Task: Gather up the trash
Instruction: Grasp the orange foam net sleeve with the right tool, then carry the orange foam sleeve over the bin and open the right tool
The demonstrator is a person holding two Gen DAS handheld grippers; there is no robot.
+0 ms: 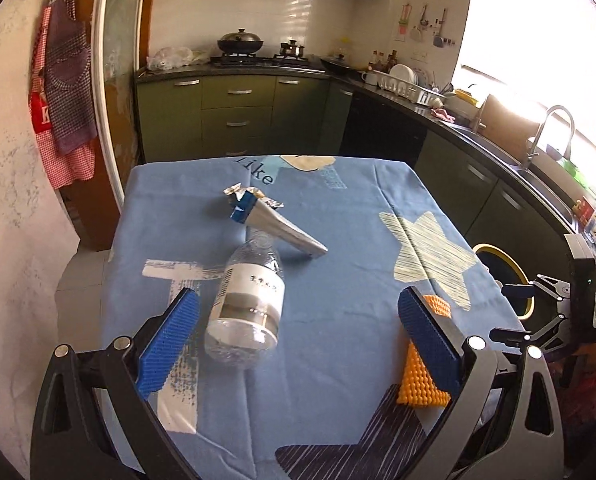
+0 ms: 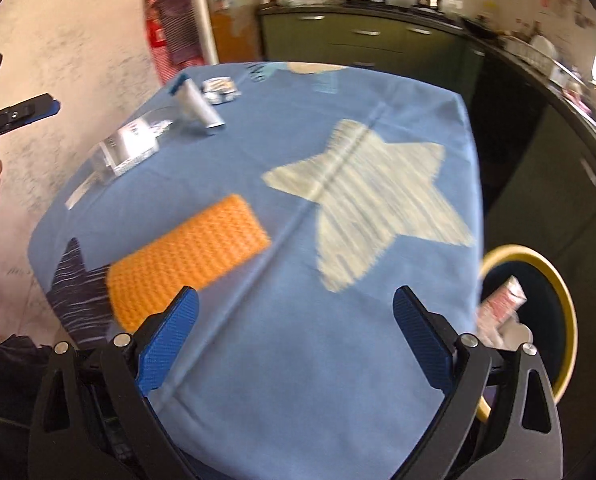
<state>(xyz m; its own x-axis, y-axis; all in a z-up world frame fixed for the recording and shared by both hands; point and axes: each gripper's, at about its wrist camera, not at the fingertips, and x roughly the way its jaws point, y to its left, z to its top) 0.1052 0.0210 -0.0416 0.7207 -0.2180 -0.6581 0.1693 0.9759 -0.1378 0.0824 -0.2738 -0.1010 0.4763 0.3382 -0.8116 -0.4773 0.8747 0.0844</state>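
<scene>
A clear plastic bottle with a white label lies on its side on the blue tablecloth. Just beyond it rests a silver and blue cone wrapper. My left gripper hovers open over the near part of the table, the bottle lying beneath it close to the left finger, untouched. An orange sponge sits partly behind the right finger. In the blurred right wrist view my right gripper is open and empty above the cloth, with the sponge to its left and the bottle and cone wrapper farther off.
A dark bin with a yellow rim stands on the floor by the table's right edge and holds a pink and white wrapper. Green kitchen cabinets run along the back and right. A pale wall is on the left.
</scene>
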